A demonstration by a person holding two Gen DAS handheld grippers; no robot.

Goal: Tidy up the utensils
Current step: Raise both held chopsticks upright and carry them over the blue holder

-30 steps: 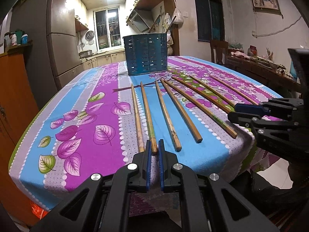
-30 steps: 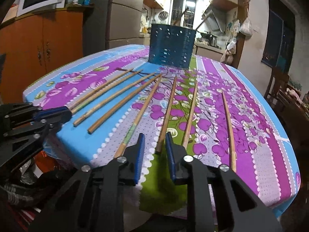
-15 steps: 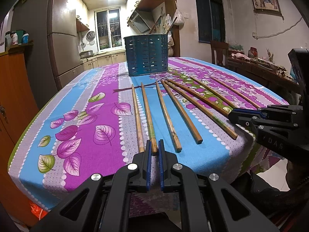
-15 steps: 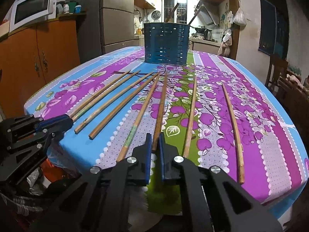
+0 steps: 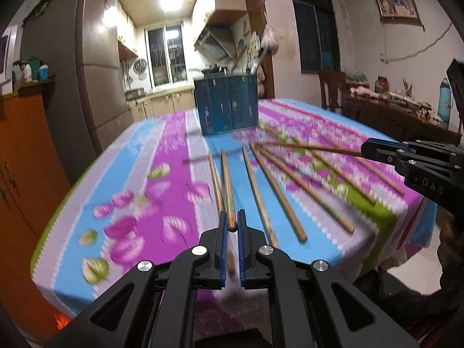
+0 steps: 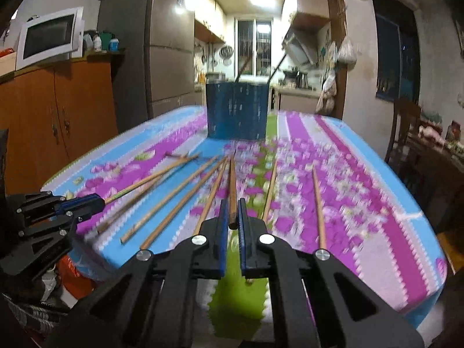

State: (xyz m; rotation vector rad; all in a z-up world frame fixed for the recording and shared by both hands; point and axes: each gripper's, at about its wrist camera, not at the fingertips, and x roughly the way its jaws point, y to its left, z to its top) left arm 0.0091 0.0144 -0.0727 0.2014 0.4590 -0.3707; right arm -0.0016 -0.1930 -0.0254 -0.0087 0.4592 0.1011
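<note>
Clearly each gripper clamps one chopstick by its near end: left gripper [image 5: 231, 226] jaws pinch a greenish chopstick [image 5: 227, 185], right gripper [image 6: 232, 217] jaws pinch a brown chopstick [image 6: 232, 185]. Loose chopsticks [image 5: 279, 197] lie fanned on the bench [image 5: 139, 174], on its floral cloth. A blue holder [image 5: 227, 105] stands at the far end. Only the right view shows the microwave [image 6: 49, 39]; only the left view shows the wall picture [image 5: 395, 4]. Both views are motion-blurred.
</note>
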